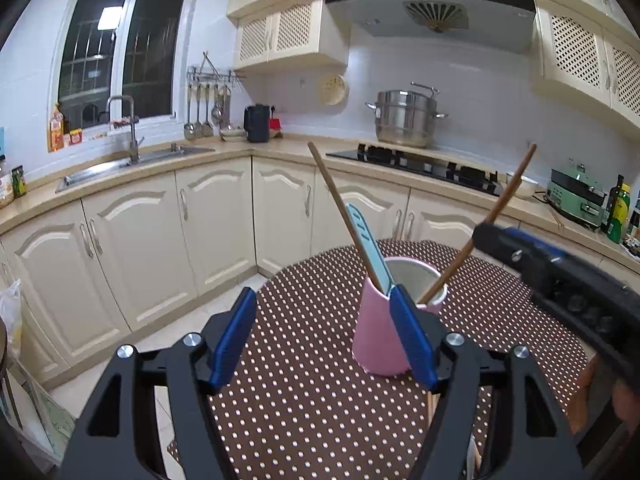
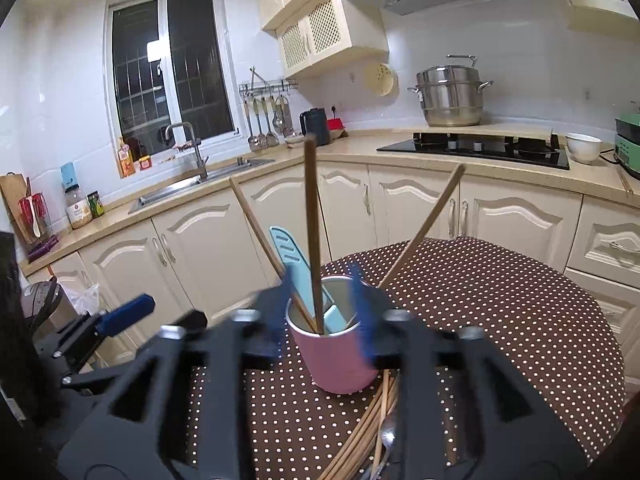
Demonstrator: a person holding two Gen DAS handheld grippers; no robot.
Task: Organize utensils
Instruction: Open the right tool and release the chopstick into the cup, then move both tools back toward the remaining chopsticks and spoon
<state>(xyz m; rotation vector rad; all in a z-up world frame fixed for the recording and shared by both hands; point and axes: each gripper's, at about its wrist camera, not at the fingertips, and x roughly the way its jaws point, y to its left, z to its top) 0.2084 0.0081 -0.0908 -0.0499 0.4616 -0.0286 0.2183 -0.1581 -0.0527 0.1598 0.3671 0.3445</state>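
Jaws of both grippers apart, empty: right gripper (image 2: 322,312) above pink cup (image 2: 340,360), chopstick (image 2: 312,232) dropped in; next, loose chopsticks (image 2: 372,432) beneath.

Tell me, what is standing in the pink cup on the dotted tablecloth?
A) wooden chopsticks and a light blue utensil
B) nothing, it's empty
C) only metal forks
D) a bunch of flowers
A: in the right wrist view the pink cup holds several wooden chopsticks and a light blue utensil leaning against its rim.
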